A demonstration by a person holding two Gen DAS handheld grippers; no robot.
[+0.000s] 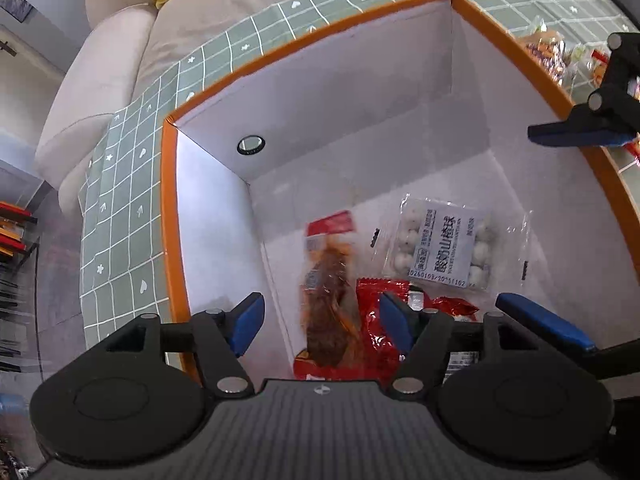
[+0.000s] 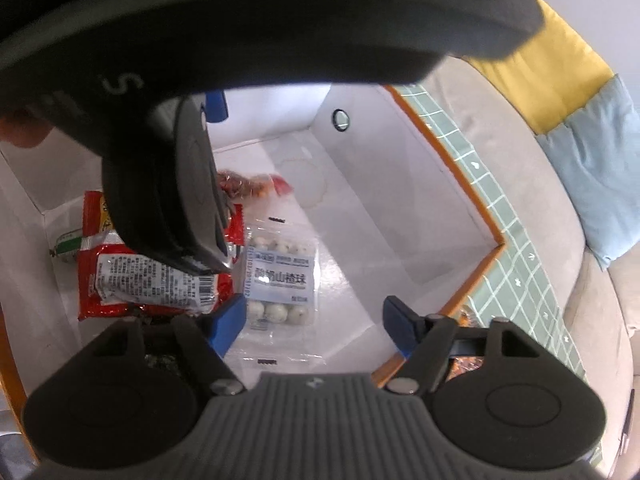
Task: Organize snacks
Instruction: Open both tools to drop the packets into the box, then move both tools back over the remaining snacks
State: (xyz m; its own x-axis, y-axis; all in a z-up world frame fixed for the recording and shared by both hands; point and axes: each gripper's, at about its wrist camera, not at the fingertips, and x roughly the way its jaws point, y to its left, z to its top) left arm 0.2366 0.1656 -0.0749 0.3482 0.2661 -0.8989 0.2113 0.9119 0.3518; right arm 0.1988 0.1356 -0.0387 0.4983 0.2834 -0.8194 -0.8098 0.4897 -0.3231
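Observation:
An orange-rimmed white box (image 1: 172, 216) stands on the checked cloth; it also shows in the right wrist view (image 2: 472, 208). Inside lie a clear pack of white balls (image 1: 440, 244) (image 2: 280, 280), a red foil packet (image 1: 376, 332) (image 2: 156, 280) and a blurred brown meat snack pack (image 1: 328, 284) (image 2: 248, 186), which looks loose in the air over the floor of the box. My left gripper (image 1: 320, 322) is open and empty above the box. My right gripper (image 2: 314, 326) is open and empty over the box's near rim; its fingers (image 1: 560, 132) show in the left view.
Several loose snack packs (image 1: 552, 56) lie on the cloth beyond the box's right wall. A beige sofa (image 1: 104, 64) with yellow (image 2: 560, 40) and blue cushions stands behind the table. The left gripper's body (image 2: 168, 184) fills the upper left of the right view.

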